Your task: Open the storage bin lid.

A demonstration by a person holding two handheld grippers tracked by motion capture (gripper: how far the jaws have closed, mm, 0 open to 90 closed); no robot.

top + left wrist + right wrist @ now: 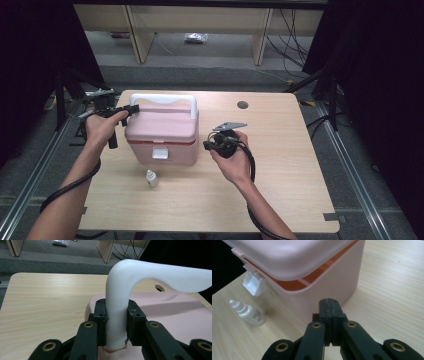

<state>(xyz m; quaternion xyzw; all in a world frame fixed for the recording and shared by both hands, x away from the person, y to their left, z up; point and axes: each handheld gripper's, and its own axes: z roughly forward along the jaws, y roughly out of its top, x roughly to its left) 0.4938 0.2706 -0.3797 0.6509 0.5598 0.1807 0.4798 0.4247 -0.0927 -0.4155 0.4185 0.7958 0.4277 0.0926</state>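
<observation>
The left gripper (115, 322) squeezes the white handle (140, 280) of the pink box (161, 135), which sits at the table's (280, 190) nine o'clock side. The right gripper (330, 312) is pinched shut on nothing, at the box's three o'clock. The lid (287, 257) gapes a little; pulling the handle could tip the box onto the small bottle (151, 178) at its six o'clock.

A pale wooden table (280, 165) carries a pink box (162, 135) and a small dropper bottle (151, 178).
</observation>
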